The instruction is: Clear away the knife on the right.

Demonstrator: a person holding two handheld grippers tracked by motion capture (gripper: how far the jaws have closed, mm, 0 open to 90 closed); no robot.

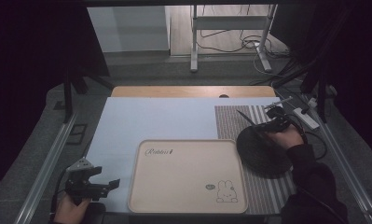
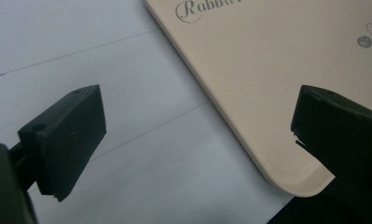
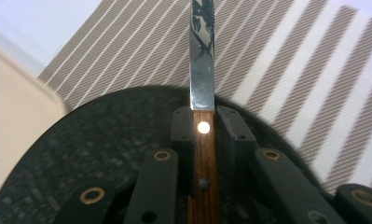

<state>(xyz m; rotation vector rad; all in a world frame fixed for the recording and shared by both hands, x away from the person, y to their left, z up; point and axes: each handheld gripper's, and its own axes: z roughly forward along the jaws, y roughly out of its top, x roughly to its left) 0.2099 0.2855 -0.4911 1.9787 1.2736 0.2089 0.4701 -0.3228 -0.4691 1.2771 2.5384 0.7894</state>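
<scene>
My right gripper [image 1: 273,122] is shut on a knife [image 1: 249,119] with a wooden handle, held over the far edge of a dark round plate [image 1: 263,154]. In the right gripper view the jaws clamp the handle of the knife [image 3: 203,154], its steel blade pointing away over the plate [image 3: 104,140] and a striped placemat [image 3: 291,70]. A beige tray [image 1: 183,177] with a rabbit drawing lies at the front centre. My left gripper [image 1: 104,178] stands open at the front left, beside the tray's near left corner. Nothing sits between the jaws of the left gripper [image 2: 197,135], which frame the tray's rounded corner [image 2: 267,70].
A pale blue mat [image 1: 165,116] covers most of the table, with the striped placemat [image 1: 230,121] on its right side under the plate. A white power strip [image 1: 306,119] and cables lie off the right edge. A wooden strip [image 1: 174,91] marks the far edge.
</scene>
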